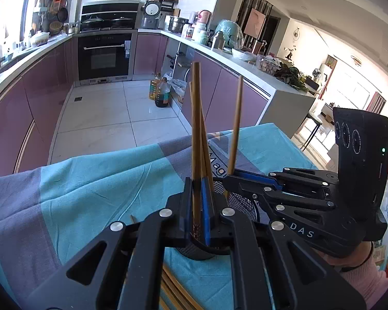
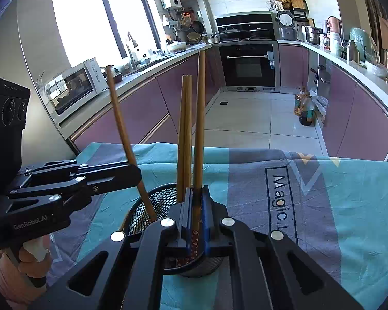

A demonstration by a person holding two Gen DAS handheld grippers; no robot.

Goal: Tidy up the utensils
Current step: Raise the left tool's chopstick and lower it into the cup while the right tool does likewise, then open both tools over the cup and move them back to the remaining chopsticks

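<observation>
Purple kitchen cabinets and an oven (image 2: 248,64) fill the background, and up front we see a worktop draped in a teal and grey cloth (image 1: 90,180). On that cloth, at the 6 o'clock edge of both wrist views, stands a black mesh holder (image 2: 142,206).

We see the left gripper (image 1: 197,183) with its fingers pressed together on one brown chopstick (image 1: 196,129), pinching it near the patterned lower end. The chopstick stands nearly upright and points to 12 o'clock, its bottom over the holder's mouth.

In the same view, the right gripper (image 1: 229,178) reaches in from 3 o'clock, just beside the left one. In its own view its fingers are clamped on a second chopstick (image 2: 199,129), also upright, with a decorated end down between the pads (image 2: 187,206).

A pair of chopsticks (image 2: 184,129) already stands in the holder, just at 9 o'clock of the right gripper's stick. More loose chopsticks (image 1: 173,292) lie flat on the cloth at 6 o'clock in the left wrist view, under the left gripper's body.
</observation>
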